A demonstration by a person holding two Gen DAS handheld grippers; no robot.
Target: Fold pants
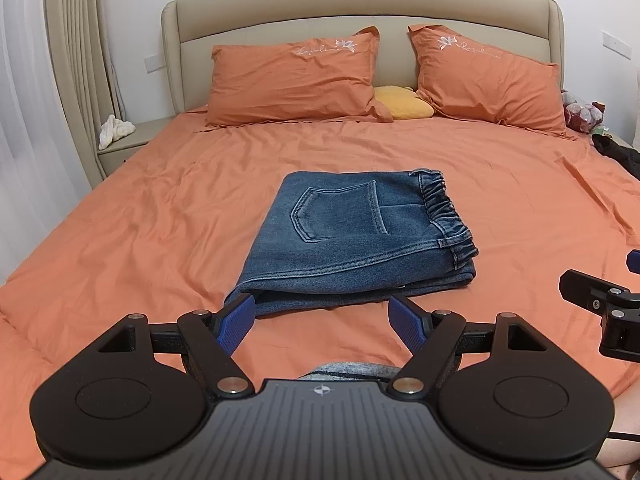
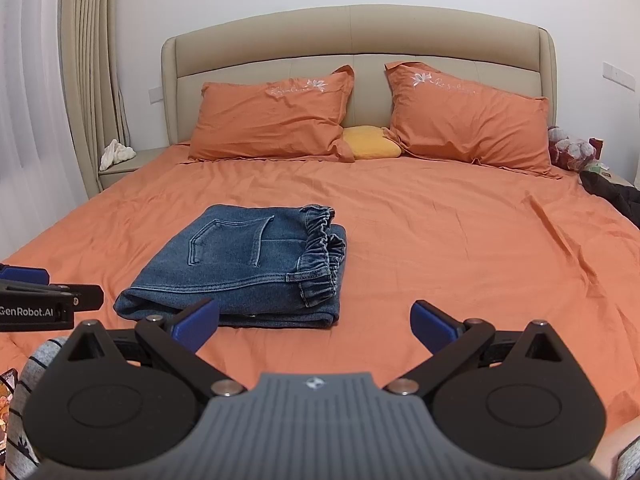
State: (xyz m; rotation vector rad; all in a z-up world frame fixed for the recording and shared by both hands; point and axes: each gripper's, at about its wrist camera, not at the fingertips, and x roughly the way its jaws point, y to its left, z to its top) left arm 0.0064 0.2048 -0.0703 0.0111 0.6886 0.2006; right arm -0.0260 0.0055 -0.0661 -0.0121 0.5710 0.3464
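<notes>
Blue denim pants (image 1: 352, 236) lie folded into a compact stack on the orange bed sheet (image 1: 160, 208), back pocket up and elastic waistband to the right. My left gripper (image 1: 322, 320) is open just in front of the stack's near edge, nothing between its blue pads. In the right wrist view the pants (image 2: 248, 268) sit left of centre. My right gripper (image 2: 314, 326) is open too, near the stack's front right corner and holding nothing. The left gripper's body (image 2: 44, 300) shows at the left edge there.
Two orange pillows (image 1: 296, 80) and a yellow cushion (image 1: 404, 102) lean on the beige headboard (image 1: 360, 4). A white cloth (image 1: 114, 130) rests on the left nightstand. Dark clothing (image 1: 620, 156) and clutter lie at the bed's right edge. A striped sleeve (image 2: 28, 400) is at lower left.
</notes>
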